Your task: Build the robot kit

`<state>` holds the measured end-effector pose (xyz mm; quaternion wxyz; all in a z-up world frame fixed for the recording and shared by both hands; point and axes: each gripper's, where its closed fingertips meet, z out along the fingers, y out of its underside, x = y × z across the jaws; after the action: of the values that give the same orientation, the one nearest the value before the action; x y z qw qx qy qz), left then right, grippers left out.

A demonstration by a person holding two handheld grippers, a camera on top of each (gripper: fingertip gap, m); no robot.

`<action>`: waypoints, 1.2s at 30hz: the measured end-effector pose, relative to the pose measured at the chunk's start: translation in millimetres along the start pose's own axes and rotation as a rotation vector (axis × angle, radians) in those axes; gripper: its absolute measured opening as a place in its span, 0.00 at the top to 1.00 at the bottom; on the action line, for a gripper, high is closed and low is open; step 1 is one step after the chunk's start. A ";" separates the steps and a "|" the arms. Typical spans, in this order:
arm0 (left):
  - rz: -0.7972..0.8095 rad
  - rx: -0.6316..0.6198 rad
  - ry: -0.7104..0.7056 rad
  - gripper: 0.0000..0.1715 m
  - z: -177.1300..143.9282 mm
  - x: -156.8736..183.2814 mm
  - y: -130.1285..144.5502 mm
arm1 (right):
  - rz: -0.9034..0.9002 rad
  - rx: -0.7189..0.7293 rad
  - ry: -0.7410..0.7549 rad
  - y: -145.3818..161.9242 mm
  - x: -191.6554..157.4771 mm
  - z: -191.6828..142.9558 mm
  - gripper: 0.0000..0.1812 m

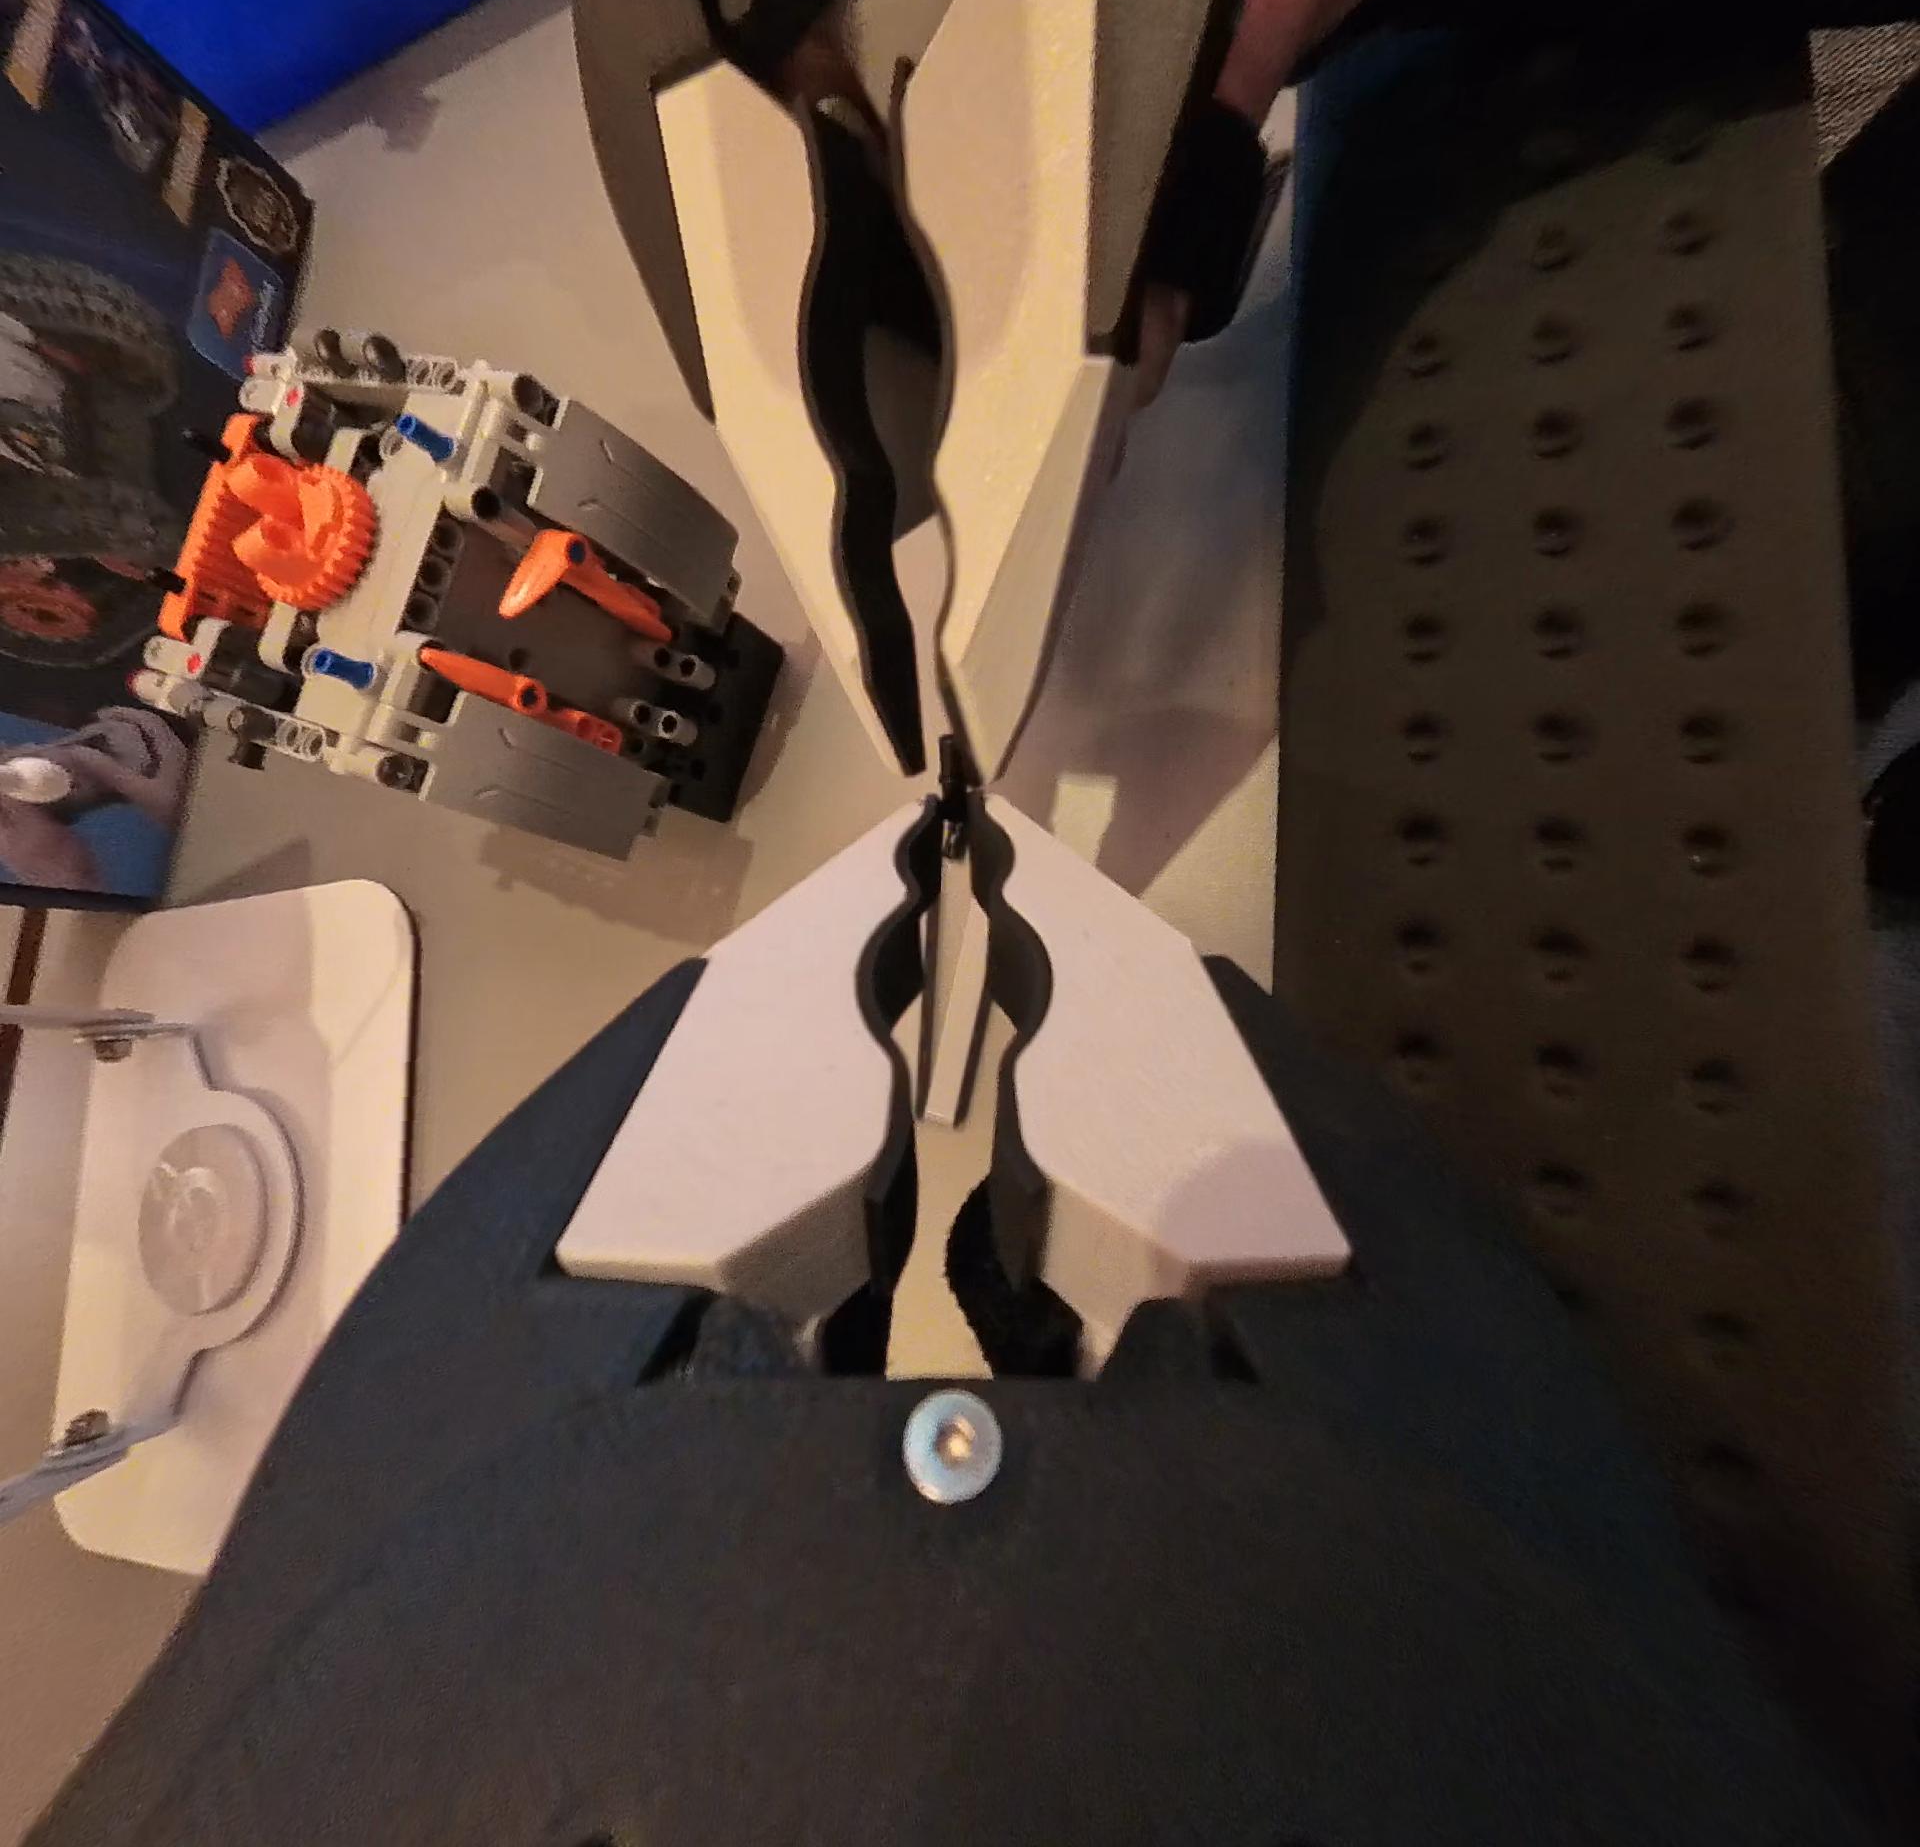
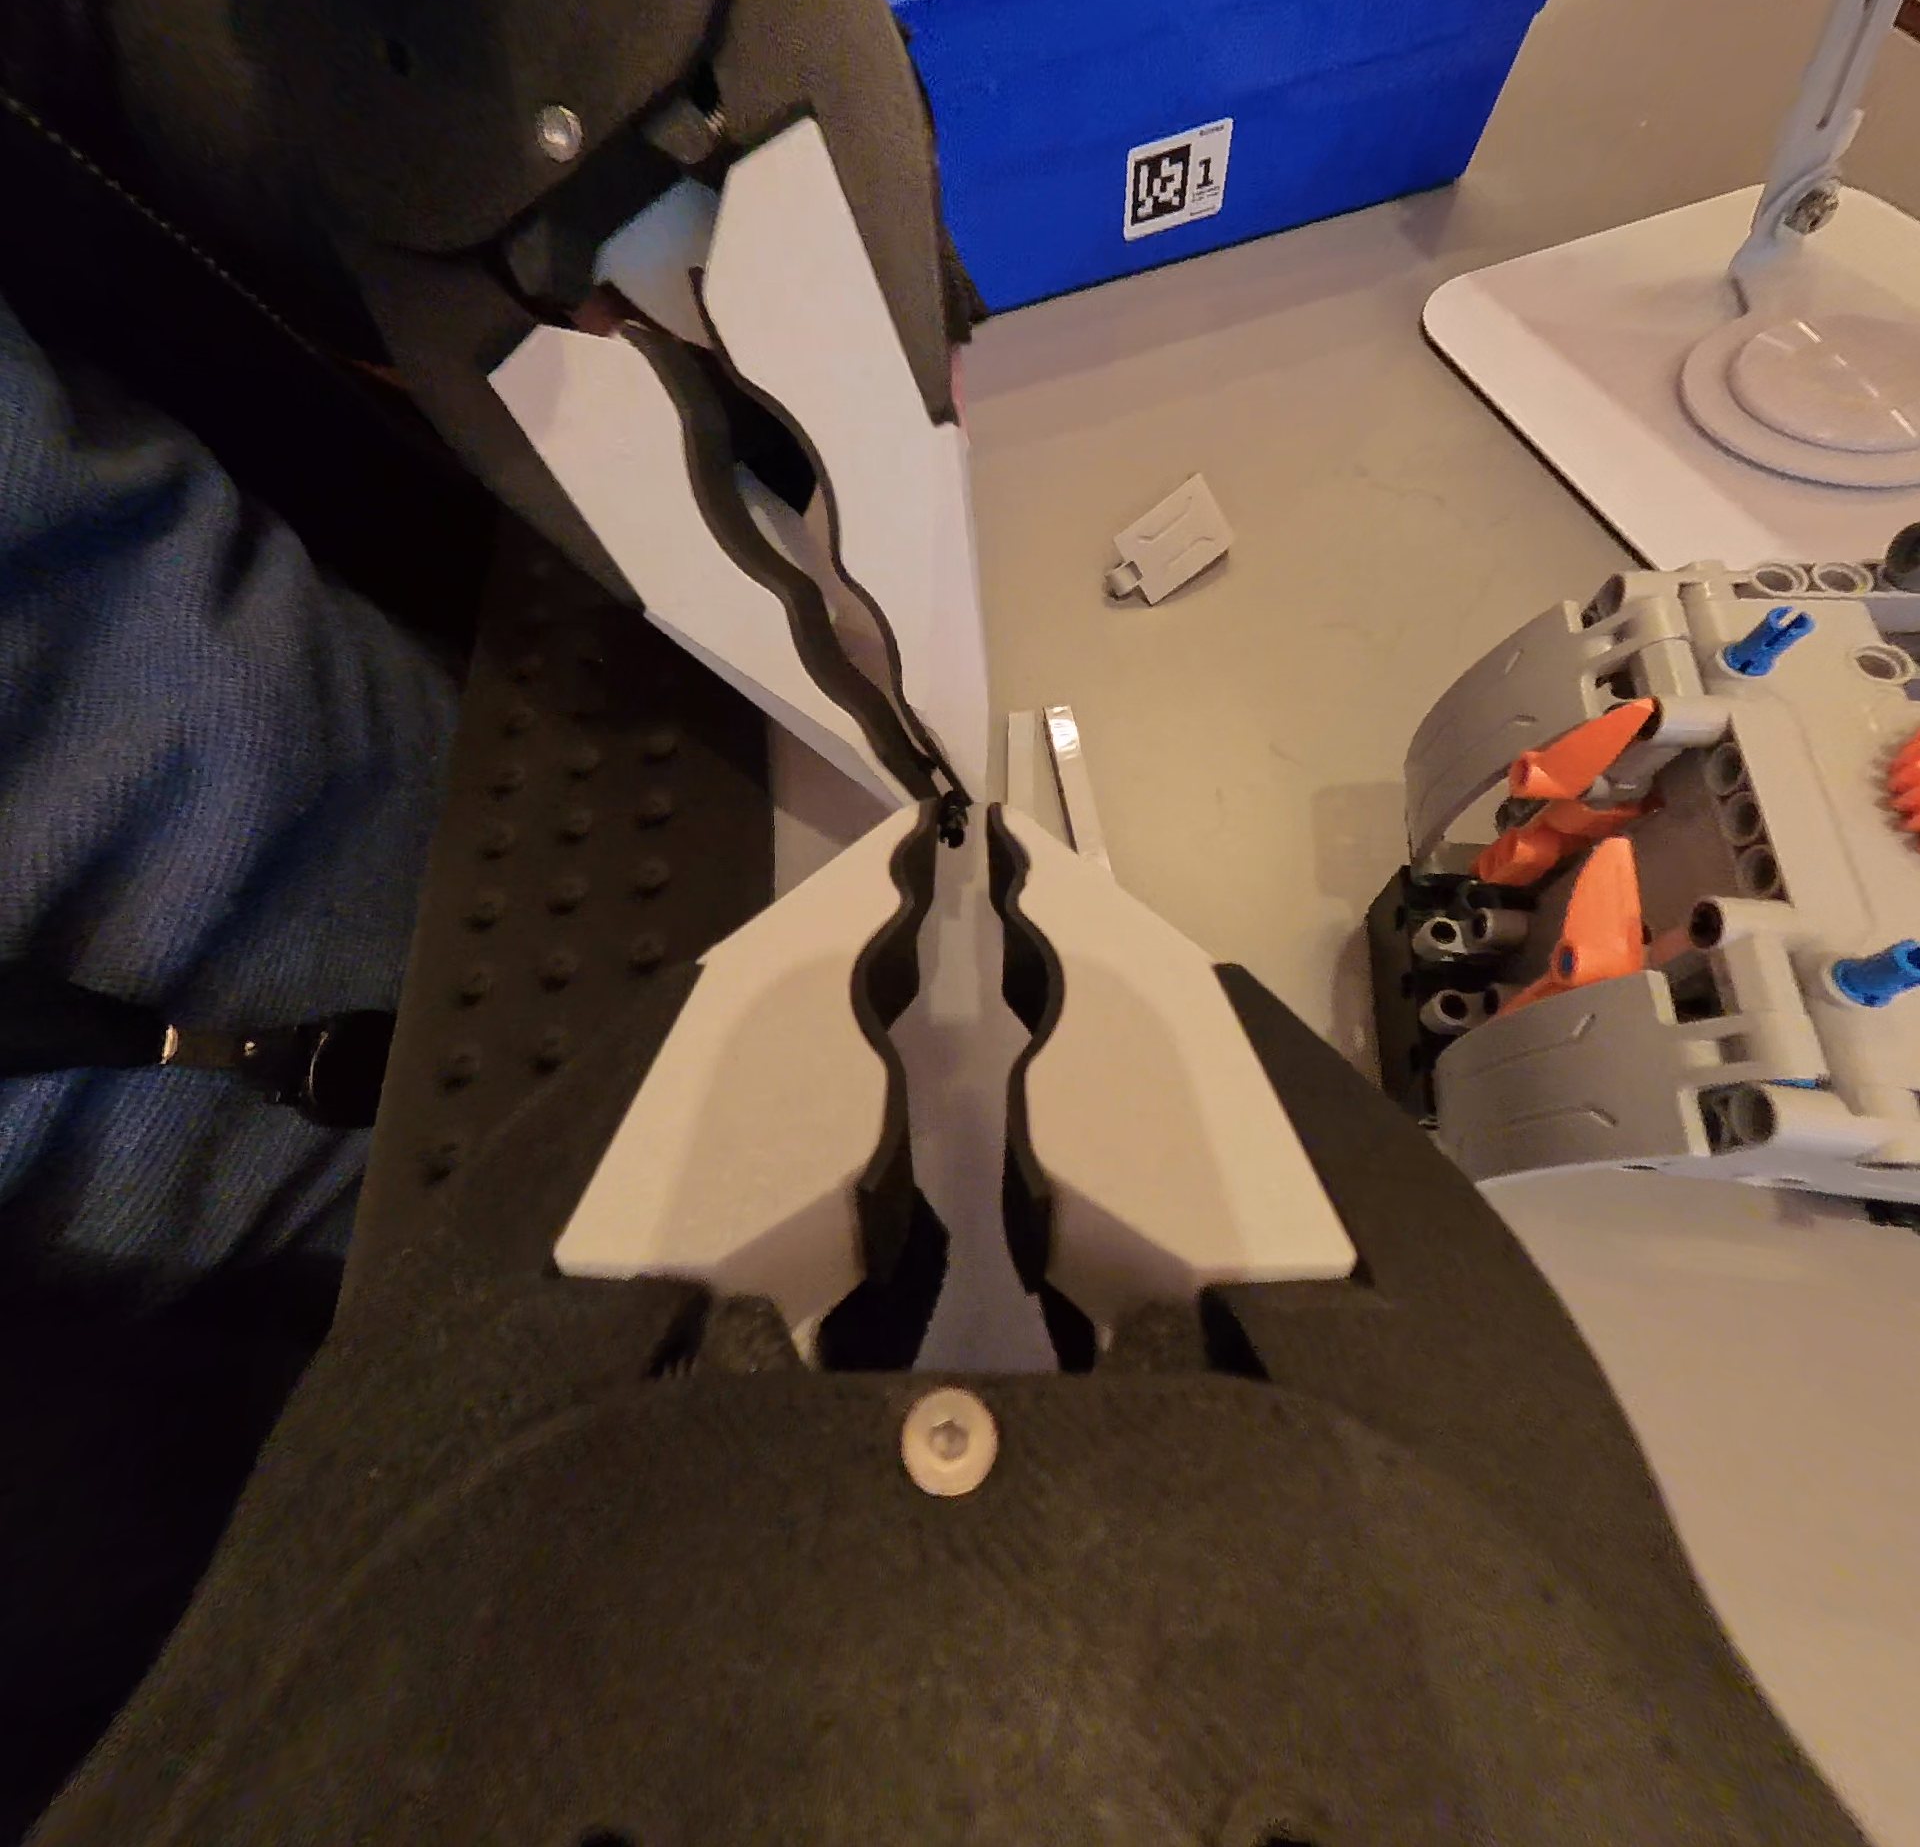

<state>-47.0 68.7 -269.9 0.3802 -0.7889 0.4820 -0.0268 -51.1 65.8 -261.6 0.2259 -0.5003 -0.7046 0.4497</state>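
Where the two grippers meet tip to tip, a small black pin [image 1: 951, 774] sits between them, above the table [image 1: 520, 239] and between the model [image 1: 447, 592] and the studded mat [image 1: 1558, 654]. The pin's long axis runs along the line joining the grippers.

The left gripper [image 1: 951, 821] has its fingers nearly together and pinching one end of the pin. The right gripper [image 2: 961, 821] straddles the other end. A narrow gap shows beside the pin, so whether its fingers press the pin cannot be told. Both are equally near it.

Only the left wrist view shows the printed box [image 1: 104, 343] behind the model. Only the right wrist view shows a loose grey panel [image 2: 1169, 540] beyond the model, a blue bin [image 2: 1195, 52], and a grey beam [image 2: 1065, 789] just beside the tips. Whether either gripper holds the beam cannot be told.
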 end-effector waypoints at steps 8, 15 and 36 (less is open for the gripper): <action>-0.020 0.011 0.008 0.93 2.2 -0.4 3.9 | -0.008 0.001 0.034 -0.7 5.0 -2.8 0.99; -0.033 -0.175 0.090 0.92 14.6 3.1 51.7 | 0.021 0.001 0.067 3.8 16.0 -9.5 0.99; -0.274 -0.191 0.296 1.00 31.3 13.6 56.3 | 0.025 0.004 0.084 7.6 20.6 -15.5 0.99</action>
<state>-68.6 62.1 -331.8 0.2216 -0.8669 0.4212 -0.1479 -43.6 91.5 -263.1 0.2507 -0.5270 -0.6873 0.4325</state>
